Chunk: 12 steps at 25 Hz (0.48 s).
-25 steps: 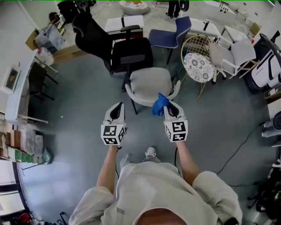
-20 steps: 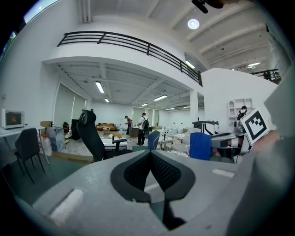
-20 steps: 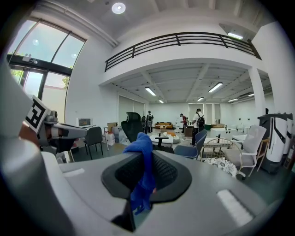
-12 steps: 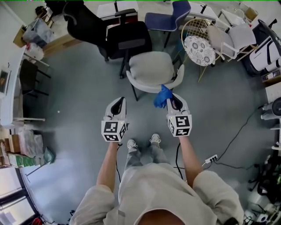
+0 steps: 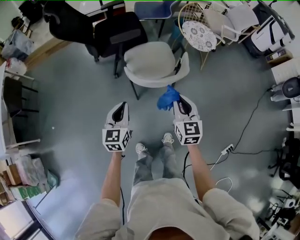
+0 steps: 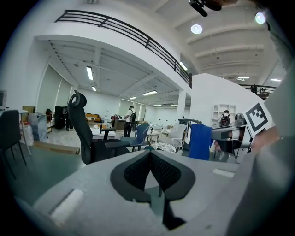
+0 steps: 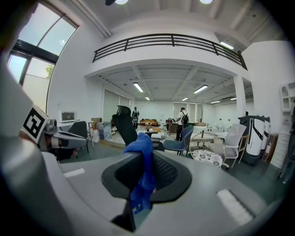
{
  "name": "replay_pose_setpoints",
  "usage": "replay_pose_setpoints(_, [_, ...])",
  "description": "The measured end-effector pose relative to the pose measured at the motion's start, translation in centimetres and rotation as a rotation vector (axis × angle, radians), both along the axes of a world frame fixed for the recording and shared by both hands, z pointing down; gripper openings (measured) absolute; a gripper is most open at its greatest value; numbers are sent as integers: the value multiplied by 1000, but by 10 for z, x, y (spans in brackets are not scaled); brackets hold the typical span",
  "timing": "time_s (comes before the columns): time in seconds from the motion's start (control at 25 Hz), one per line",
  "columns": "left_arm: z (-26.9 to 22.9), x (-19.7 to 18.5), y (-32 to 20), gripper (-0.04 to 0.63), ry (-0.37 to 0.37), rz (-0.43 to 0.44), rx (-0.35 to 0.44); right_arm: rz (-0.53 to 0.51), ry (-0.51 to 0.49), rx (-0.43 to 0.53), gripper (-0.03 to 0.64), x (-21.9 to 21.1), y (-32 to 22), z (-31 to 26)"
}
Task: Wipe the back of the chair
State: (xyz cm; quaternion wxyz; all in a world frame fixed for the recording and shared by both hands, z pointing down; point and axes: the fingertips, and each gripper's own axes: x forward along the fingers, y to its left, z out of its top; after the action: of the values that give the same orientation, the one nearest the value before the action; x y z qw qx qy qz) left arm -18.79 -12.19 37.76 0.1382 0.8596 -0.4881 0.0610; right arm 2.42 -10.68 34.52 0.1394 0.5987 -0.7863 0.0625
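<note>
A pale grey shell chair [image 5: 152, 63] stands on the floor ahead, its curved back [image 5: 159, 83] turned toward me. My right gripper [image 5: 180, 100] is shut on a blue cloth [image 5: 167, 98], which bunches up from between the jaws [image 7: 140, 170] just short of the chair's back. My left gripper [image 5: 121, 108] hangs level with it to the left, shut and empty [image 6: 151, 159], away from the chair. The blue cloth [image 6: 200, 141] also shows at the right of the left gripper view.
A black office chair [image 5: 110, 33] and a blue chair [image 5: 154, 8] stand behind the grey one. A wire chair with a patterned cushion [image 5: 198, 35] is to its right. A power strip and cable [image 5: 227, 150] lie on the floor at right. Desks line the left wall.
The view has shifted so the chair sits higher and further left in frame. Both grippers keep their spacing; the right one still holds the cloth near the chair's back.
</note>
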Motion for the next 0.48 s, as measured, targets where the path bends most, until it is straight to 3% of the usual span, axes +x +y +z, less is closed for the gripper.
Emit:
replay_pose_setpoints(0.24, [32, 7, 8, 5, 27, -4, -27, -5, 16, -34, 40, -5, 4, 40])
replay_pose_setpoints(0.48, [74, 18, 4, 5, 28, -19, -52, -30, 0, -29, 41, -7, -26, 83])
